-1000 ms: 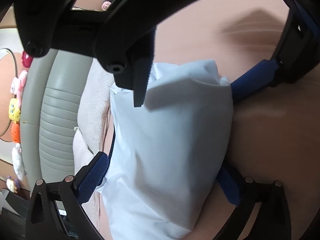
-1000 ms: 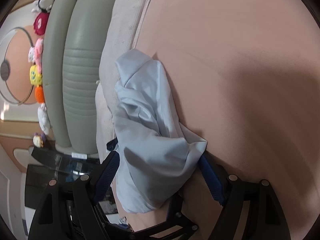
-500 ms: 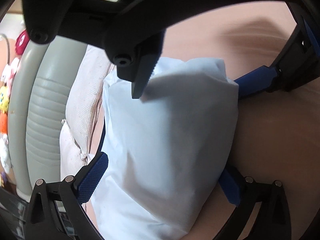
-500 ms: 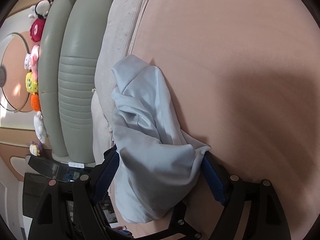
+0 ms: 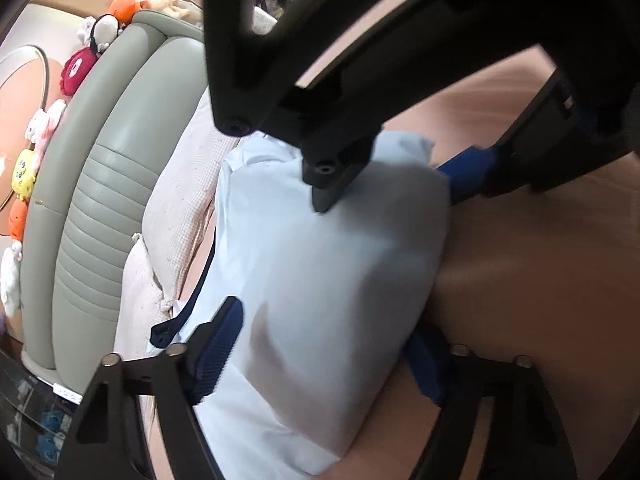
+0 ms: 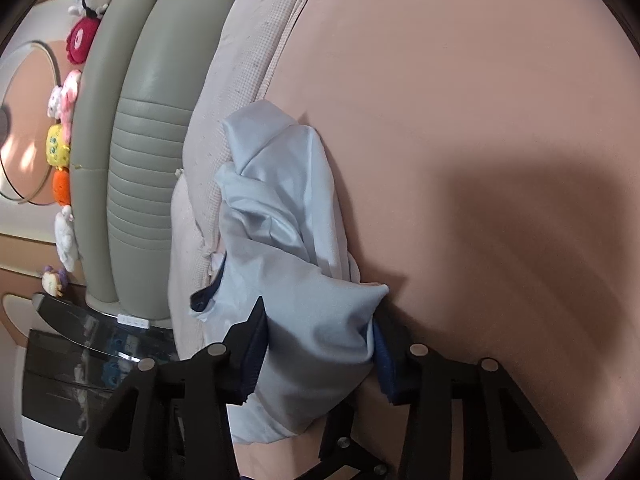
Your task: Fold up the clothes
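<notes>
The garment (image 5: 332, 280) is a pale blue, thin, smooth cloth, bunched into a thick folded bundle that fills the middle of the left wrist view and runs from upper centre down to the lower edge. A dark navy trim or strap shows along its left side (what it belongs to cannot be told). In the right wrist view the same garment (image 6: 288, 264) lies crumpled in the centre-left of the frame, creased in its upper part, smoother and rounded toward the bottom.

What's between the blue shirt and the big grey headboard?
In the right wrist view, pale checked pillows lie between the light blue shirt and the grey padded headboard.
</notes>
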{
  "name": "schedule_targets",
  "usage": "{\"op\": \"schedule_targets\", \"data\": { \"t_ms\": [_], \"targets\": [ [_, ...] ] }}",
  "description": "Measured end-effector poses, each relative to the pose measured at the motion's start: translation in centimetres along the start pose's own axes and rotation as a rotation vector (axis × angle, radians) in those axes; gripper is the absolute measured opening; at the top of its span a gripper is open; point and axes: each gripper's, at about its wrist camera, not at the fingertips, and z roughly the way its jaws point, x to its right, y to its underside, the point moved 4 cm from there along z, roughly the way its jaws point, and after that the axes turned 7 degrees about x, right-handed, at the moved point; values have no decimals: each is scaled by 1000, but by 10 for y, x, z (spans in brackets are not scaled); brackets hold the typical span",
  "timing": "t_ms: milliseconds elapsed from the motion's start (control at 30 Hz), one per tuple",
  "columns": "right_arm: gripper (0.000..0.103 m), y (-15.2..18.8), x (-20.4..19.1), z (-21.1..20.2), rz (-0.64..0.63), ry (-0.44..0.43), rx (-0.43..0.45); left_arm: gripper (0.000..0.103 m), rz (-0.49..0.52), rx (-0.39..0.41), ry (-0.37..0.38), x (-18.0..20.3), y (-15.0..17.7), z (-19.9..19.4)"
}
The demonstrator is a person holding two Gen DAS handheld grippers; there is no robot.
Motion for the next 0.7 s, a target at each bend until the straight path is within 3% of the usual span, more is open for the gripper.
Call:
{"op": "schedule_targets", "data": {
  "t_ms": [33,133,367,700],
  "targets": [
    [43,0,0,1,-10,5,-8,40,-1,11,16,2,1,-1],
    [30,-1,2,4,-38,19,-31,28,-18,38,36,6,4,-1],
    [22,5,-23,-2,-261,137,-23,22,-98,76,42,2,11,-2],
    [18,12,-41,-10,-300,251,-51,18,-221,94,103,-17,16,-6]
  ]
}}
